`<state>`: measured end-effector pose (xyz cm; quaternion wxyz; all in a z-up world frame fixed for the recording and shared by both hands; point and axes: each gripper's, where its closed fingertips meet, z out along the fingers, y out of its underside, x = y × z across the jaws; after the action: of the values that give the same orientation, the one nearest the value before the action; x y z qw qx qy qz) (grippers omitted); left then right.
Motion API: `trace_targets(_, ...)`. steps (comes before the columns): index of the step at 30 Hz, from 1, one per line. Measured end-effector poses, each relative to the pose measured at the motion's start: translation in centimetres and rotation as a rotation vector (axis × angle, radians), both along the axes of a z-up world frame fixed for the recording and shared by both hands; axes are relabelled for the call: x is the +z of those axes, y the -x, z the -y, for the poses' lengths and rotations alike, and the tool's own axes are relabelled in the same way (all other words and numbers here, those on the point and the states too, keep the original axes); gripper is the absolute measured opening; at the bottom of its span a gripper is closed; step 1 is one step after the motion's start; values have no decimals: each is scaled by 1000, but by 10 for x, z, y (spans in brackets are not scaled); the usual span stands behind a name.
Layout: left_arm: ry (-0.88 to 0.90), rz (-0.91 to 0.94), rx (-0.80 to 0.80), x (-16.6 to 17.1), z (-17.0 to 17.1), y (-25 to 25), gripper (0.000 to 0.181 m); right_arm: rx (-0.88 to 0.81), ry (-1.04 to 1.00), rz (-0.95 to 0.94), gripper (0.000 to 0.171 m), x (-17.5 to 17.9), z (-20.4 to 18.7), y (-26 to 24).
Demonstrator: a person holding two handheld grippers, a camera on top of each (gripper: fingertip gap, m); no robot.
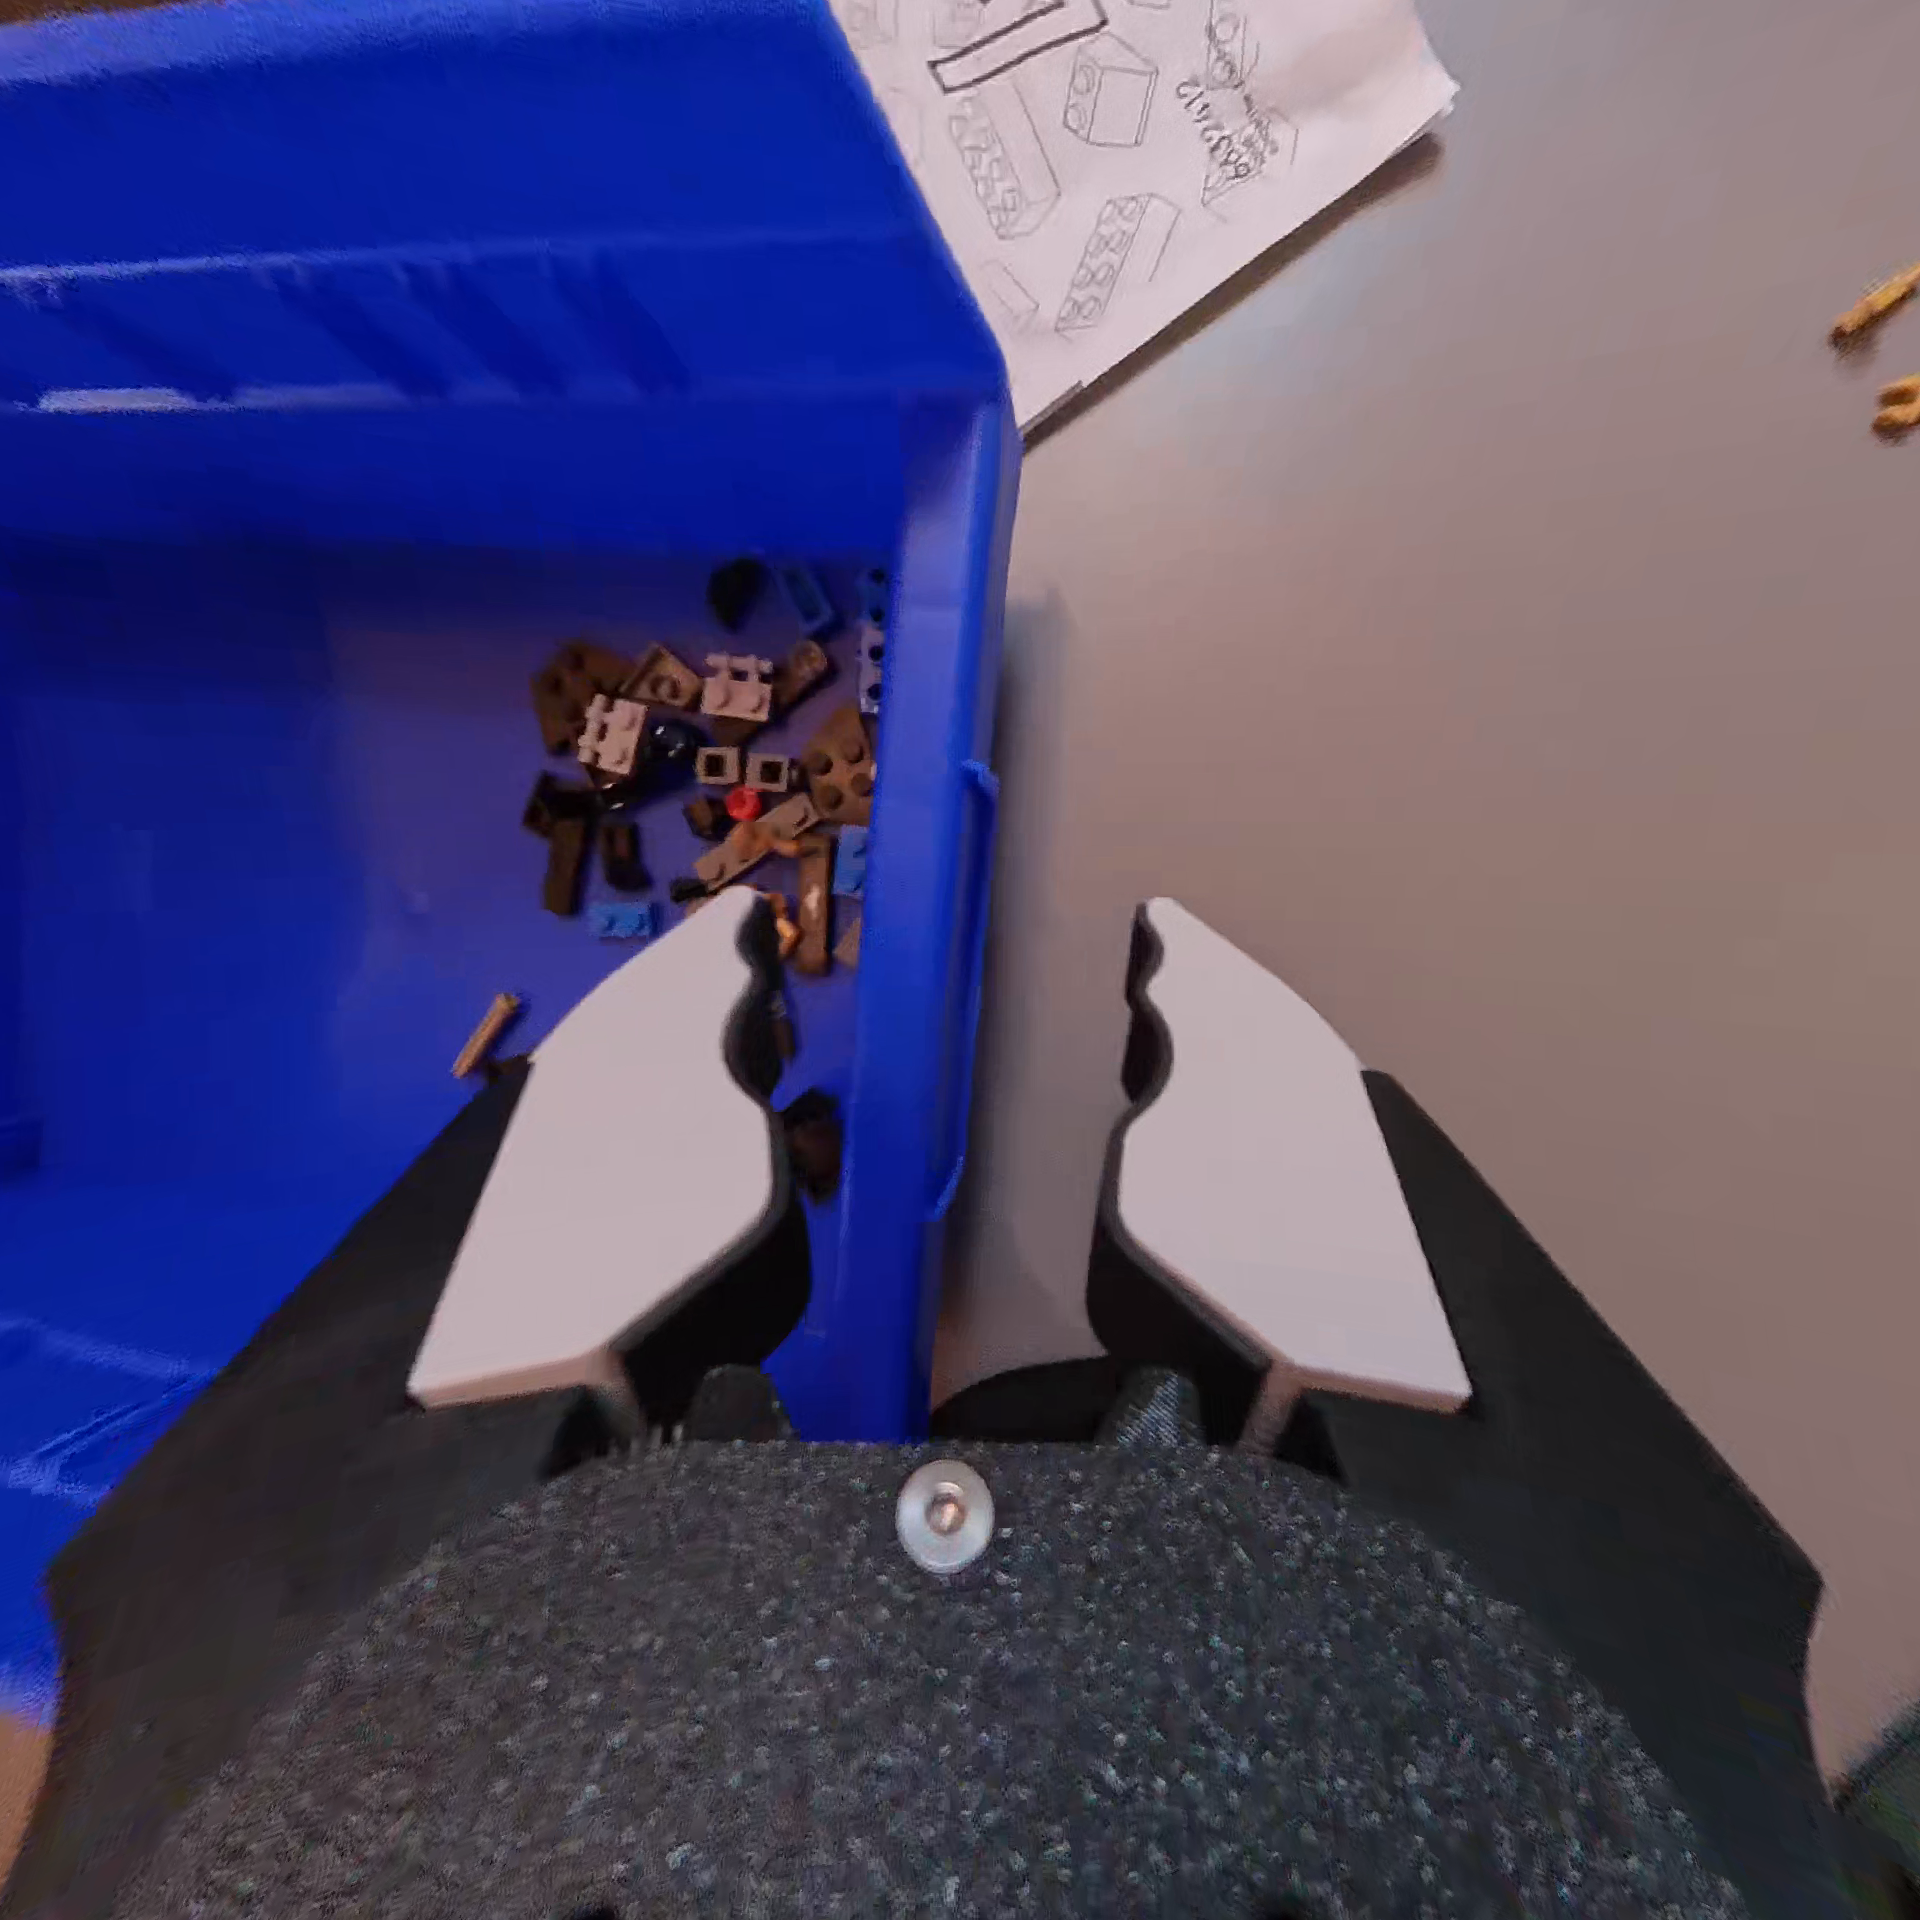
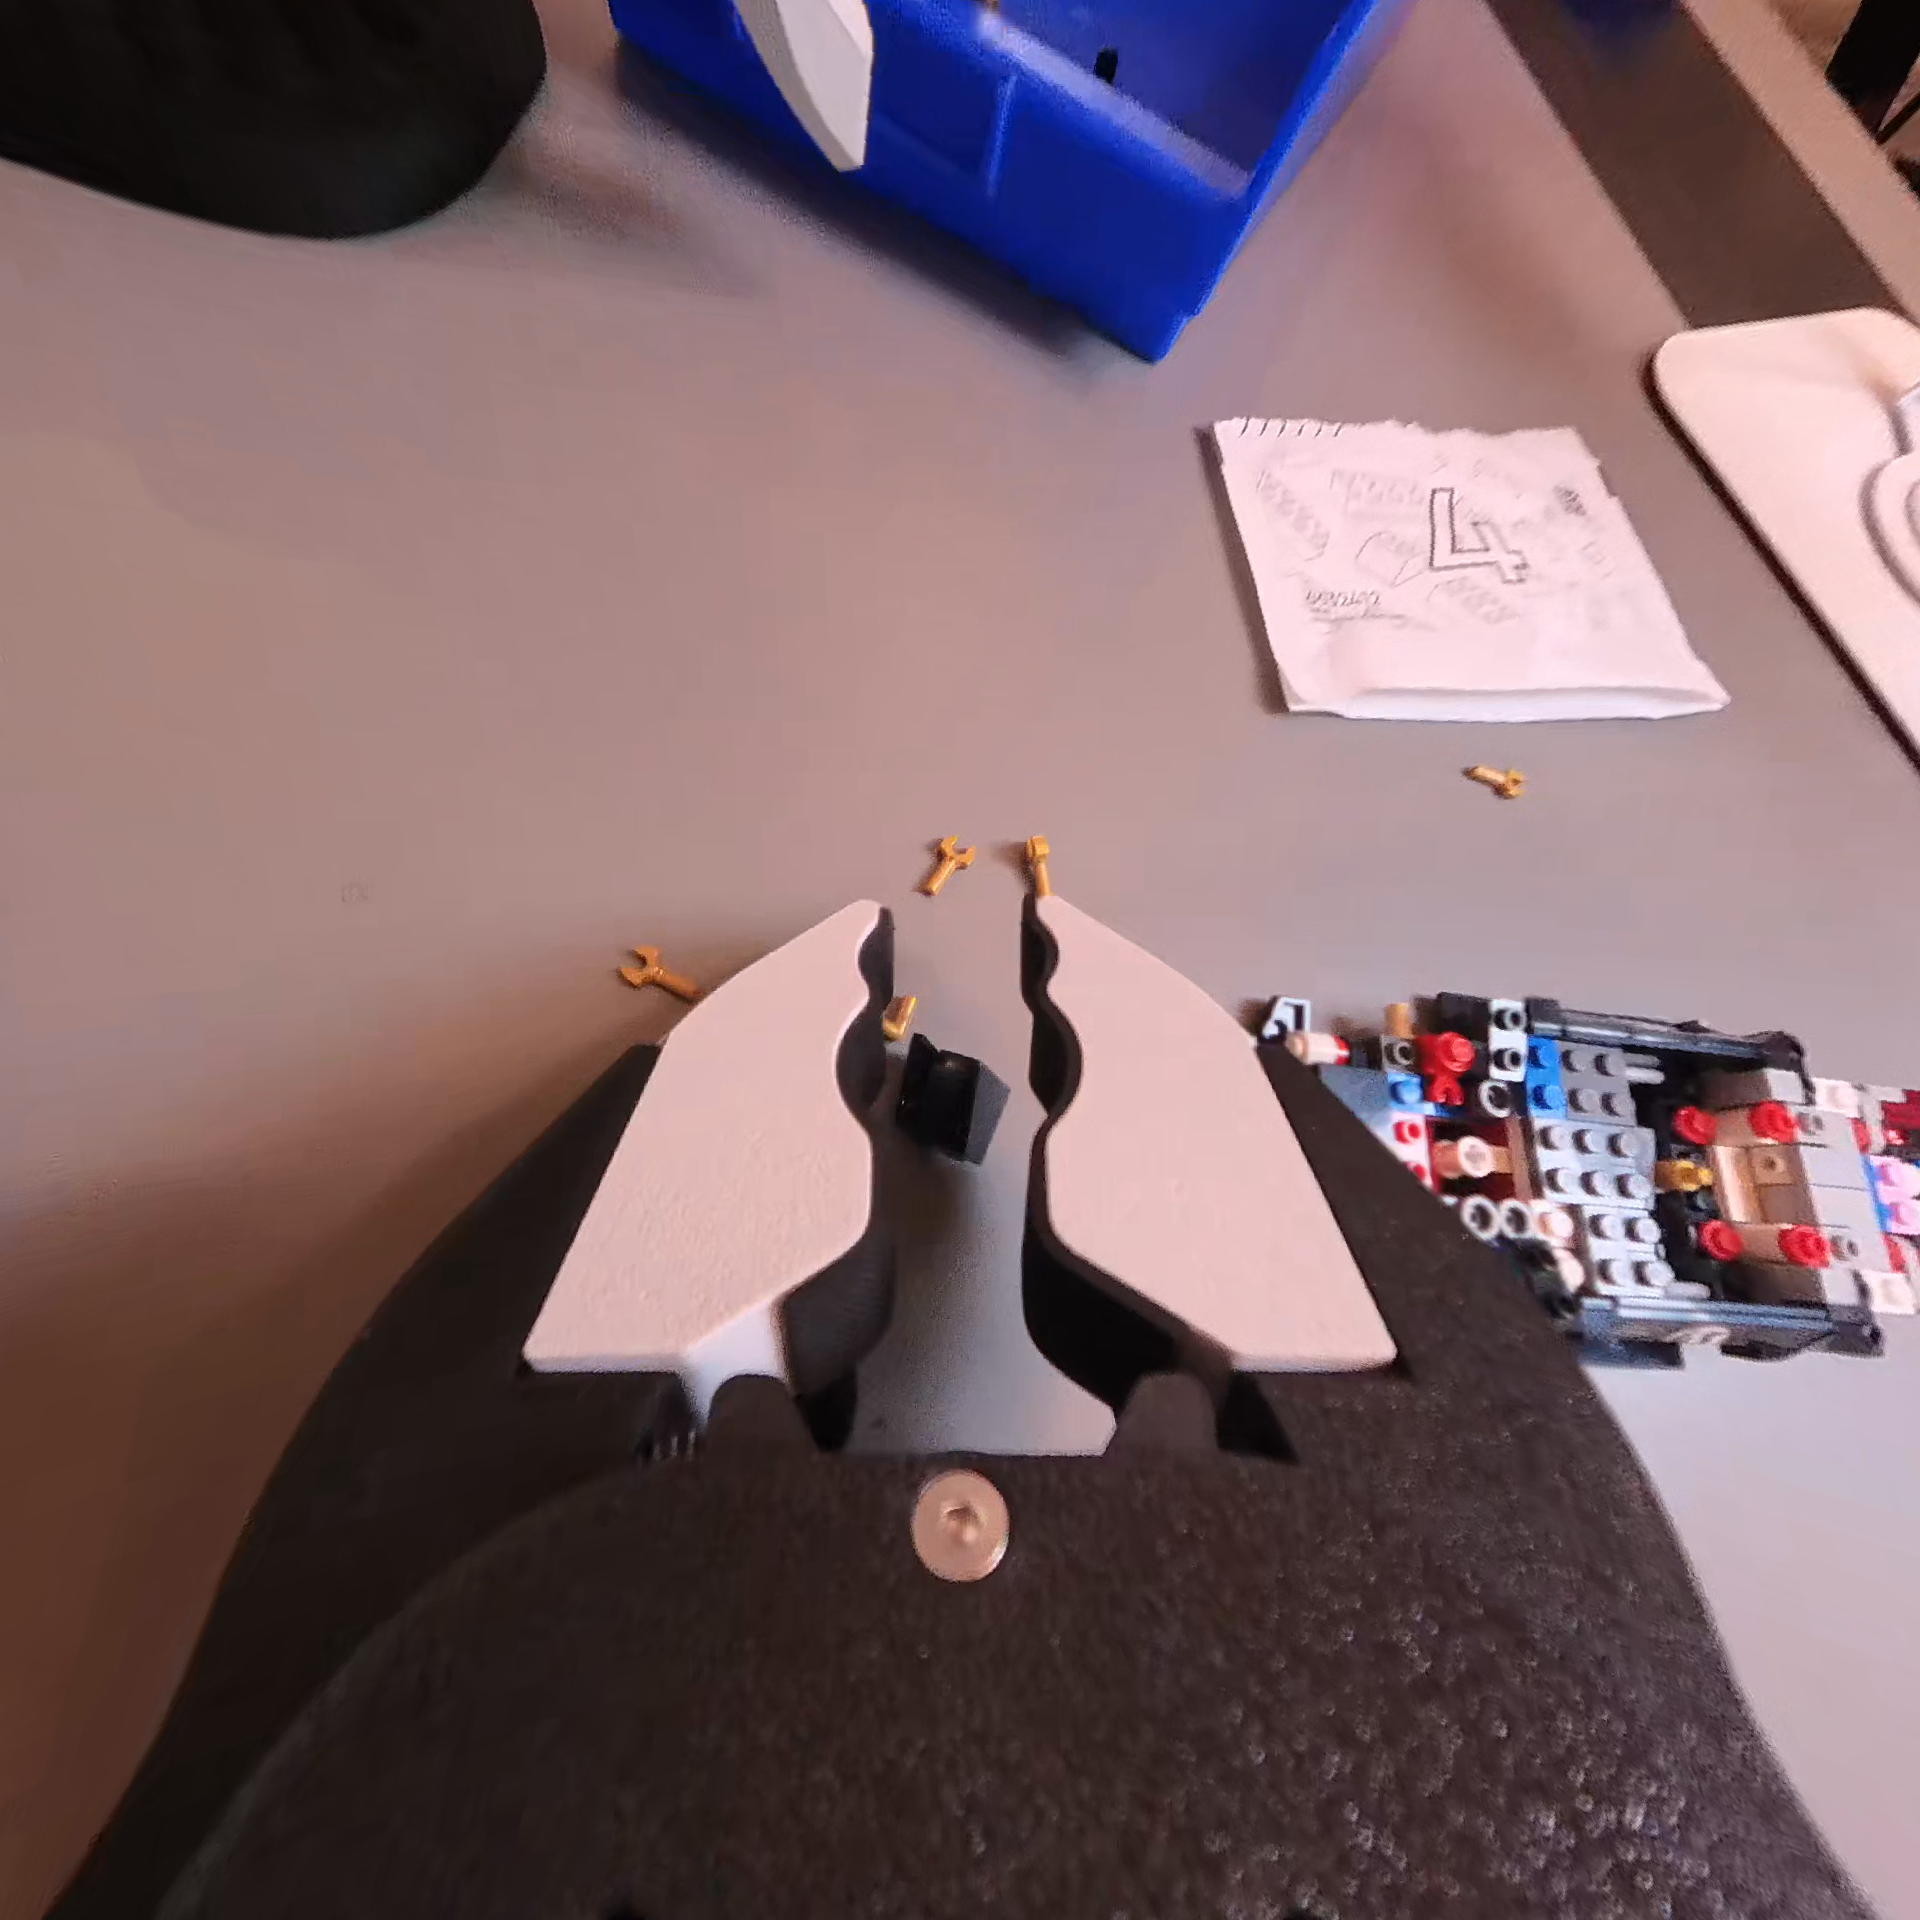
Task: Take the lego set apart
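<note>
Now left gripper (image 1: pixel 940 914) wide open, empty, straddling blue bin (image 1: pixel 935 727) wall above loose bricks (image 1: pixel 717 769). Right gripper (image 2: pixel 956 914) part-open; black brick (image 2: pixel 951 1107) lies between fingers, contact unclear; lego car (image 2: pixel 1621 1174) to right.

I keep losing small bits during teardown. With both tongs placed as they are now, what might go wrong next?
1. The left tongs are open astride the blue bin's wall; a piece released here might land outside.
2. The black piece lies loose between the open right tongs; closing off-centre may flick it away.
3. Gold wrenches lie scattered near those fingertips and may get swept across the grey table.
</note>
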<state>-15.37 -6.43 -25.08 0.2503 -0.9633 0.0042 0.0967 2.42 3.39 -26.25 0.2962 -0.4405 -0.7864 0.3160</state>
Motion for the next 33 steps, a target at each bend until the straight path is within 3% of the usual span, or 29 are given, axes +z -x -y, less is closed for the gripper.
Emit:
trace_targets(7, -226, 106, -314, 21, -31, -70, 51, 28, -39, 202, 23, -20, 2, -16)
trace_targets(13, -268, 286, -488, 2, -50, -130, 39, 26, -29, 247, 10, -22, 4, -17)
trace_targets(17, -342, 542, -539, 6, -53, -171, 36, 82, 29, 78, 8, 1, 13, -9)
trace_targets(22, -460, 1108, -443, 44, -60, -190, 31, 224, 55, -266, 8, 56, 41, -7)
trace_targets(24, -463, 1256, -430, 52, -59, -191, 27, 250, 48, -342, 8, 68, 47, -9)
trace_targets(29, -485, 1467, -480, 72, -52, -201, 10, 284, 44, -415, 8, 81, 55, -13)
trace_targets(33, -500, 1507, -507, 77, -50, -203, 9, 292, 67, -450, 8, 87, 58, -14)
